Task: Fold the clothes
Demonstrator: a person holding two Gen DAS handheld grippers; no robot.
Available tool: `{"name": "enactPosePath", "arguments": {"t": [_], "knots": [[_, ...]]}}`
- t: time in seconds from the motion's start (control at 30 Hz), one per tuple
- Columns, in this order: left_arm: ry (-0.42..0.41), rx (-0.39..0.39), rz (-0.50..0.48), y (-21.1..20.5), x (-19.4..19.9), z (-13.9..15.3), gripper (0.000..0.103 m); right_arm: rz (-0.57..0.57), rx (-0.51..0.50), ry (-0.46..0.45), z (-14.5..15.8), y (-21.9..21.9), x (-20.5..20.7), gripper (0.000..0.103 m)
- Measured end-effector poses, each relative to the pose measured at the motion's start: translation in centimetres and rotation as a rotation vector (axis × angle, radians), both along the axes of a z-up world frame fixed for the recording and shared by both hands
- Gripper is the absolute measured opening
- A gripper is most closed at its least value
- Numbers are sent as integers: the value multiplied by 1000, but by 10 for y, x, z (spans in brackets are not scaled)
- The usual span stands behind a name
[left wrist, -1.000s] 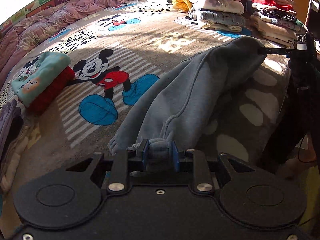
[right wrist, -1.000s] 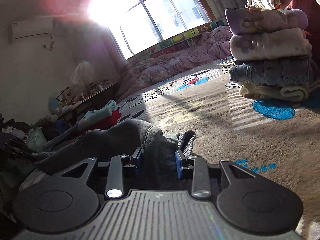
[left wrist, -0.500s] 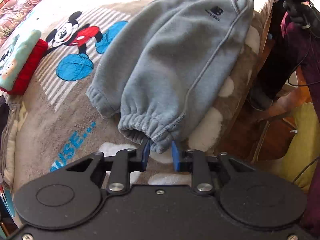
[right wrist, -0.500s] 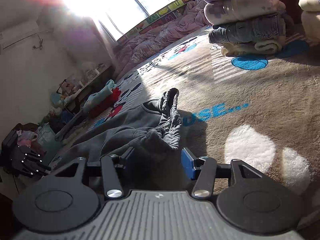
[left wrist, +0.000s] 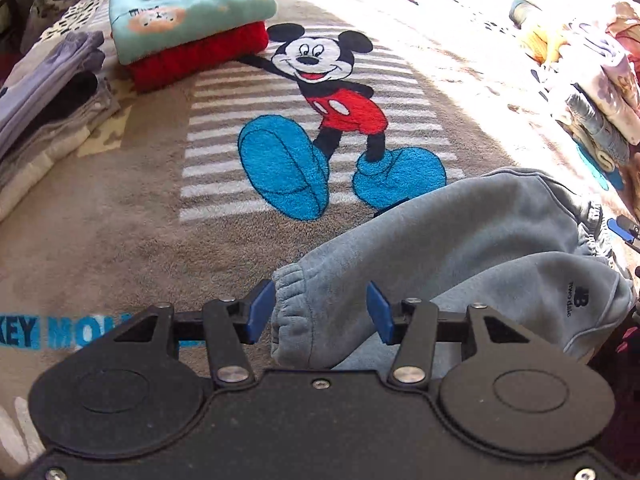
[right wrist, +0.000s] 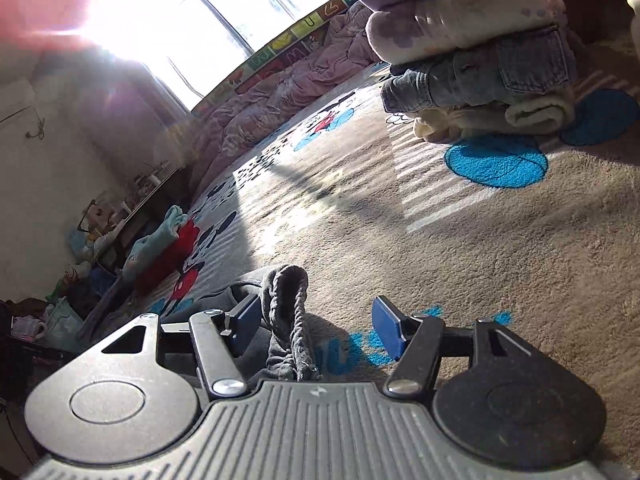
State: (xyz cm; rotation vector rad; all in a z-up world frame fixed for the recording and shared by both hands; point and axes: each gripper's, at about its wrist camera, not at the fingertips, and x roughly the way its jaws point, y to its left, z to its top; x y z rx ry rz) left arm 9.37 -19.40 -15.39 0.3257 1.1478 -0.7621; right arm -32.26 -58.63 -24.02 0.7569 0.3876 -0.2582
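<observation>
**Ana:** Grey-blue fleece sweatpants with ribbed cuffs (left wrist: 460, 248) lie on the tan plush cartoon-mouse blanket (left wrist: 120, 208), laid out between both tools. The left gripper (left wrist: 320, 307) has its jaws opening, and a leg cuff sits between the blue pads (left wrist: 260, 310), no longer squeezed.

**Ben:** Same at the other end: the right gripper (right wrist: 316, 322) is opening too, the dark bunched waistband and drawcord (right wrist: 290, 312) loose between its fingers, nearer the left pad.

**Ana:** To do this release well, I'd say let both ends drop flat before backing away, so the legs stay stacked one on the other and the fleece doesn't drag back with the pads.

**Ben:** Then regrip at the cuffs and carry them towards the waistband for the fold, by my reckoning.

**Ana:** Ahead of the left fingers and off to their left, a folded mint sweatshirt on a red knit (left wrist: 188, 20). Further left, a grey pile (left wrist: 48, 92).

**Ben:** Beyond the right fingers, a tall stack with folded denim (right wrist: 492, 68). Well apart; the blanket between looks free, though the waistband end lies near the bed's edge, so it could slip off.
</observation>
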Motion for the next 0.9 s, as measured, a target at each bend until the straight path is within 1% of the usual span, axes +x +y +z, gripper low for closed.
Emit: {"name": "enactPosePath", "arguments": {"t": [0.07,0.1,0.17,0.2,0.27,0.33,0.37,0.4,0.43,0.47,0.5,0.57,0.6,0.63,0.67,0.73,0.8,0.9], "knots": [[42,14,36,-7,12,-11,50,42,-6,1,-1,-2,18,64],[64,12,59,-9,18,-16,50,57,-18,5,-1,-1,25,67],[112,1,108,-13,29,-24,50,95,-57,28,-1,-1,42,67],[134,-4,126,-14,34,-28,50,118,-55,37,-3,-3,49,67],[159,5,145,-19,40,-35,50,167,-26,43,-7,-8,61,66],[169,43,142,-28,42,-45,50,196,-10,56,-12,-10,69,56],[170,61,140,-32,43,-50,50,203,-15,65,-13,-9,72,56],[165,75,136,-36,42,-53,50,204,-26,73,-14,-7,74,55],[153,93,122,-41,40,-53,50,208,-34,76,-15,-5,76,51],[140,107,103,-45,37,-53,50,214,-38,75,-15,-4,78,45],[125,114,83,-47,34,-51,49,217,-43,73,-15,-4,79,36],[89,122,40,-49,28,-47,38,219,-52,65,-13,-3,81,31],[62,127,0,-51,23,-44,25,219,-57,62,-12,-3,82,26],[37,125,-36,-53,18,-40,6,219,-59,55,-11,-3,81,24],[12,128,-66,-54,13,-37,6,219,-60,46,-9,-3,81,23],[-30,132,-96,-55,8,-30,5,216,-85,18,-2,-1,80,19],[-71,134,-121,-55,4,-22,4,211,-111,-2,4,1,79,18],[-119,81,-89,-47,6,-5,3,193,-136,-39,14,2,79,17]]}}
